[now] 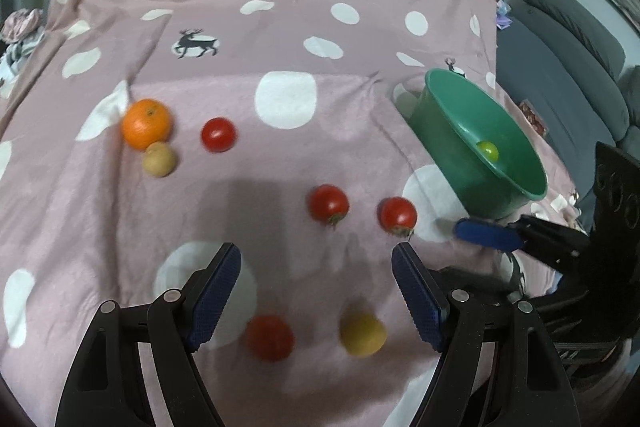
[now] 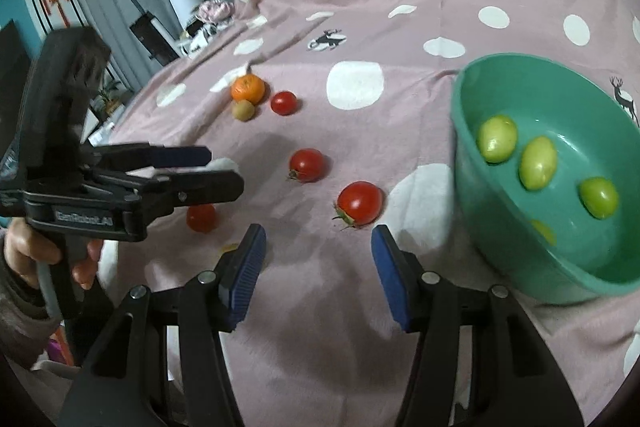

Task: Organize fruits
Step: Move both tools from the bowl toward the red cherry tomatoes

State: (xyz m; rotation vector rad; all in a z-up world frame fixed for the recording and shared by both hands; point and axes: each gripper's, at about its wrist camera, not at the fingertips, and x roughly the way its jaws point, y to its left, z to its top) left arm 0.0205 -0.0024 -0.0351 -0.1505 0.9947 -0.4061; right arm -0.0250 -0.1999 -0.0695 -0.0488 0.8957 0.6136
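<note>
Dim, even indoor light; soft shadows at centre; nearest fruit blurred; fisheye bending and dark vignette at corners.

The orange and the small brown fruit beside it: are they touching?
Touching. In the left wrist view the orange and the small brown fruit overlap with no cloth visible between them; the right wrist view shows the same pair pressed together, no gap.
</note>
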